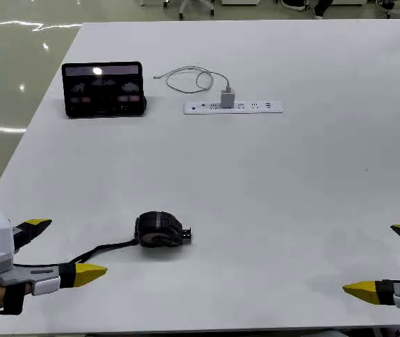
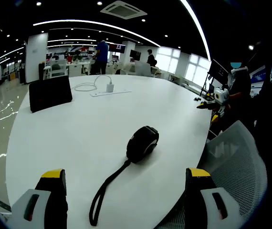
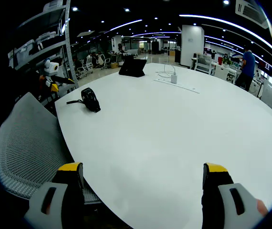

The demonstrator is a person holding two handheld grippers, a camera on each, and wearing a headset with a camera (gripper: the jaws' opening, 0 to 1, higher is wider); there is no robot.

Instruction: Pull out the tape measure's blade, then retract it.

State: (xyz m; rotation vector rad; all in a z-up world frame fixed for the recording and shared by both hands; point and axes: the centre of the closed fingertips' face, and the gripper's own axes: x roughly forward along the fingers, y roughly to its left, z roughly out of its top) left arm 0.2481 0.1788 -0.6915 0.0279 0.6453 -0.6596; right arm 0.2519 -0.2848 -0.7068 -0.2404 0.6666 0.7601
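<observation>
**Operator:** Nearest me, my left gripper (image 1: 74, 247) sits just left of the tape measure (image 1: 159, 229), jaws spread wide and holding nothing.

**Spotter:** And the right?

**Operator:** My right gripper (image 1: 370, 257) is well to the right of the tape measure, equally wide and empty. The tape measure lies on the white table (image 1: 270, 182), blade wound in. Its black wrist strap (image 1: 95, 250) trails toward my left gripper.

**Spotter:** Beyond it?

**Operator:** Far behind the tape measure I see a dark tablet (image 1: 102, 89) to the left, and to the right a power strip (image 1: 233, 107) with a white charger (image 1: 227, 97) plugged in.
</observation>
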